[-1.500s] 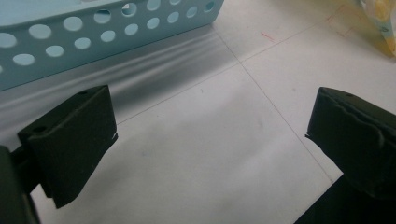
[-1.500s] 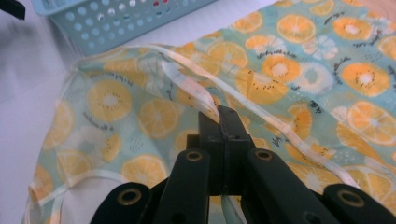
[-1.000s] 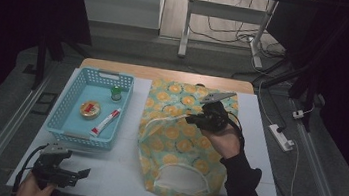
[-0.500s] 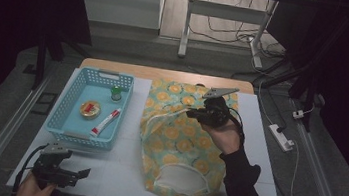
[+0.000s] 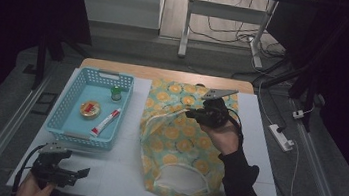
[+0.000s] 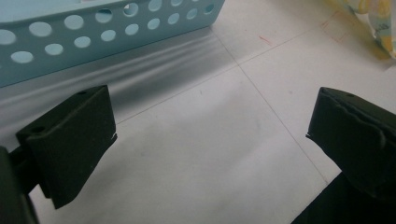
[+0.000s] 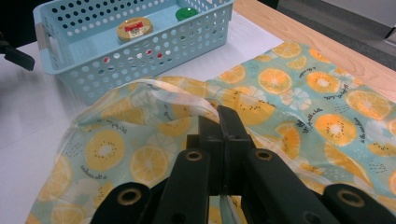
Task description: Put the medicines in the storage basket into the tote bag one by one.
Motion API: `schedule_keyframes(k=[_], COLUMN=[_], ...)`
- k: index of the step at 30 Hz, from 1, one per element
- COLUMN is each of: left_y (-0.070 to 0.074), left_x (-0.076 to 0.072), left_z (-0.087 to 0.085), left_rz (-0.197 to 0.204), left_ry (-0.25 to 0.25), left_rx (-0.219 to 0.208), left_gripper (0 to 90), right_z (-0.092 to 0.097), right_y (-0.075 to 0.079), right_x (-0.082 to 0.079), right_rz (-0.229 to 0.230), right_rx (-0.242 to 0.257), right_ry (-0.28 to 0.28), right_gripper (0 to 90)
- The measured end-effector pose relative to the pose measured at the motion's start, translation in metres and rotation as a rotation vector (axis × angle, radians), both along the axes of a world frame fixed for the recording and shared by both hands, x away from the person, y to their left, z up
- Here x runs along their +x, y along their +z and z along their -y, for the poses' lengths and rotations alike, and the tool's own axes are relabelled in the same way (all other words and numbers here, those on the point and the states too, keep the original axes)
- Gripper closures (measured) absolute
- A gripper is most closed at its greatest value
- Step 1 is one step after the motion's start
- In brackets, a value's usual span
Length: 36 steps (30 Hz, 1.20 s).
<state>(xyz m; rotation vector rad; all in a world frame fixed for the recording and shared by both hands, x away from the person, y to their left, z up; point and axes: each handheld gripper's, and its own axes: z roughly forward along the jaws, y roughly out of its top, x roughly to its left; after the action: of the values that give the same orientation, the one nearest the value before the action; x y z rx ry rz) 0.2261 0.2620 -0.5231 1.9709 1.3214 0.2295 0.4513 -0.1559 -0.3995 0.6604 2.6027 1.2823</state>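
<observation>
Little has been changed since a second ago: the right gripper (image 5: 191,113) has been shifted only slightly over the cloth, and a raised fold with its white edge is now seen lifted beneath it, while the left gripper (image 5: 84,172) has been kept where it was.

Nearest the person, the left gripper is held low at the table's (image 5: 118,169) near left corner, its jaws spread wide with nothing between them; in the left gripper view bare white tabletop is seen through the gap, with the basket's (image 6: 107,28) perforated wall just beyond.

Farther in, the orange-print bag (image 5: 177,143) is spread flat on the table's middle, its open mouth turned toward the person. Its white-trimmed edge (image 7: 205,105) is pinched in the closed jaws of the right gripper and held up off the table.

Farthest left, the blue basket is set beside the bag, and a round tin (image 5: 90,109), a tube (image 5: 106,121) and a green-capped jar (image 5: 116,93) are kept in it.
</observation>
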Motion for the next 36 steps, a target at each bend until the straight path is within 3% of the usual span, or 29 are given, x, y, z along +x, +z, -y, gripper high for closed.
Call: schedule_keyframes(k=[16,19,36], left_y=[0.002,0.002,0.018], left_x=[-0.001,-0.001,0.0], left_z=[-0.001,0.0,-0.002], left_rz=[0.012,0.003,0.025], left_ry=[0.001,-0.01,-0.036], left_rx=[-0.005,-0.024,-0.019], left_gripper=[0.0,0.0,0.0], right_z=[0.002,0.002,0.003], right_y=[-0.004,-0.004,-0.005], right_x=[0.001,0.001,0.002], right_rz=[-0.007,-0.007,-0.017], right_rx=[0.005,0.006,0.012], right_ry=[0.003,0.004,0.014], right_gripper=[90.0,90.0,90.0])
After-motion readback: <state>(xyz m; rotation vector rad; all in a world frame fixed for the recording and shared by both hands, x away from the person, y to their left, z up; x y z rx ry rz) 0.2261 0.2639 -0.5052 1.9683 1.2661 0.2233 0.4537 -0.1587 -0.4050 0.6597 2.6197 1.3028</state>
